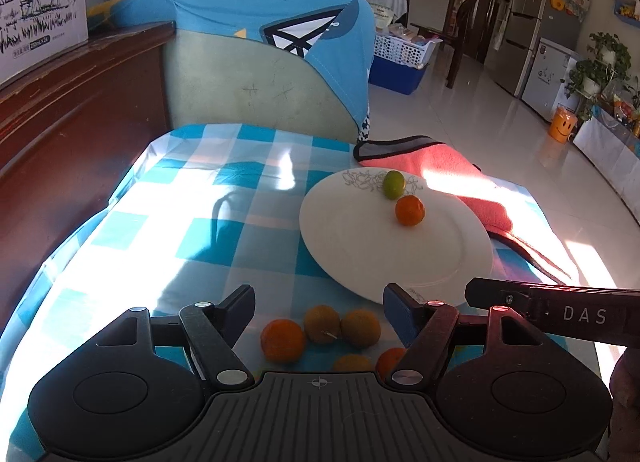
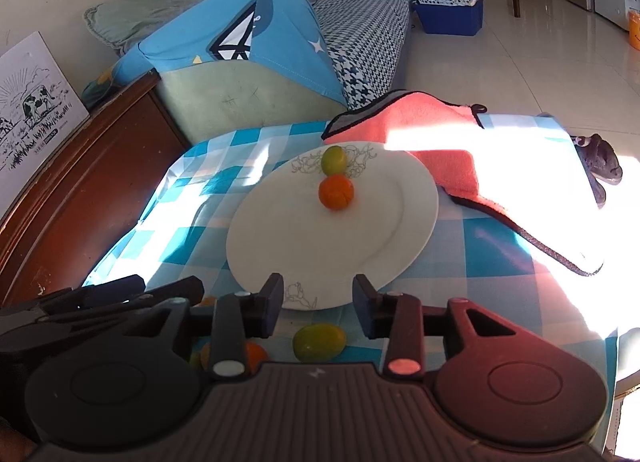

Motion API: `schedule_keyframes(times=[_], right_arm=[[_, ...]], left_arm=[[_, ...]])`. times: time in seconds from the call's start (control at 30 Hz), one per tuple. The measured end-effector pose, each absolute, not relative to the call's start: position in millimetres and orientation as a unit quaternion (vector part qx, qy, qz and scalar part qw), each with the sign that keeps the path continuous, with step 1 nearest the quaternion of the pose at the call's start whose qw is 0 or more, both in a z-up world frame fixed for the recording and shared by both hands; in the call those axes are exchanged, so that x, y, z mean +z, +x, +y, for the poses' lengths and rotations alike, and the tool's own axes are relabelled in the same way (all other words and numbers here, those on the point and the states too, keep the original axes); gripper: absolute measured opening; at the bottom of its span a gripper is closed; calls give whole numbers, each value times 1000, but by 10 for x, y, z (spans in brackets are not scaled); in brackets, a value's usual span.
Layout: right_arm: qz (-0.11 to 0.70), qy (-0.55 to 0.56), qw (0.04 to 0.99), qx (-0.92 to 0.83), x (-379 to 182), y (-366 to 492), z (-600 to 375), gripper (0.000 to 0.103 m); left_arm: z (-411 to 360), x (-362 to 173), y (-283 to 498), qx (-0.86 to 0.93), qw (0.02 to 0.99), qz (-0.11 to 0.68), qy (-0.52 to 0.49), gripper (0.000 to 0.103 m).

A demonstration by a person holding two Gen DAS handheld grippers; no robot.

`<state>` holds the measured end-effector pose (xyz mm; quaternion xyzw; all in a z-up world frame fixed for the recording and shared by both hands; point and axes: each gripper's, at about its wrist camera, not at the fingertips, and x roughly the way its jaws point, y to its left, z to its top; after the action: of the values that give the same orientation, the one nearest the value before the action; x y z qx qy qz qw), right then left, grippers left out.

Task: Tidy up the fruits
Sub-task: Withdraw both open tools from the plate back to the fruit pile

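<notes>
A: Where's the fruit?

B: Two pieces sit on the white plate (image 1: 396, 238): a green citrus (image 1: 394, 184) at the far rim and an orange mandarin (image 1: 410, 211) just nearer, the two close together; whether they touch I can't tell. In the right wrist view the same green citrus (image 2: 334, 160) and mandarin (image 2: 336, 192) lie straight ahead of the right gripper (image 2: 316, 308).

A: And the rest?

B: Loose on the checked tablecloth (image 1: 168, 197), on the near side of the plate. Between the fingers of the left gripper (image 1: 319, 312) lie an orange fruit (image 1: 283, 340) and two brownish ones (image 1: 322, 323) (image 1: 360, 328); two more orange ones (image 1: 390, 360) (image 1: 352, 362) are half hidden by the gripper body. Below the right gripper lies a yellow-green fruit (image 2: 319, 341).

A: The grippers?

B: Both spread wide, nothing held. The right one's finger reaches in from the left gripper's right side.

A: Beyond the plate?

B: A pink cloth (image 2: 452, 149) with dark edging, tucked under the plate's far right rim. Past the table, a chair (image 1: 256, 89) draped in blue fabric.
</notes>
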<state>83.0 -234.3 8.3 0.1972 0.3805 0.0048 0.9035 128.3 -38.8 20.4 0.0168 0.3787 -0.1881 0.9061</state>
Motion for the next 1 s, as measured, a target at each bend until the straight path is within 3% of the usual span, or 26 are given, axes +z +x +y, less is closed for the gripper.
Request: schedule_keyframes(times=[0.73,1.0], right_arm=[[407,218,885,56,-134,121,-1932,39],[428,220,875,62,-241,168,-1830,39]], left_arm=[[129,-29,538,-149,898,414,-11,68],[148,-158,461,-152,891,428,-3,61]])
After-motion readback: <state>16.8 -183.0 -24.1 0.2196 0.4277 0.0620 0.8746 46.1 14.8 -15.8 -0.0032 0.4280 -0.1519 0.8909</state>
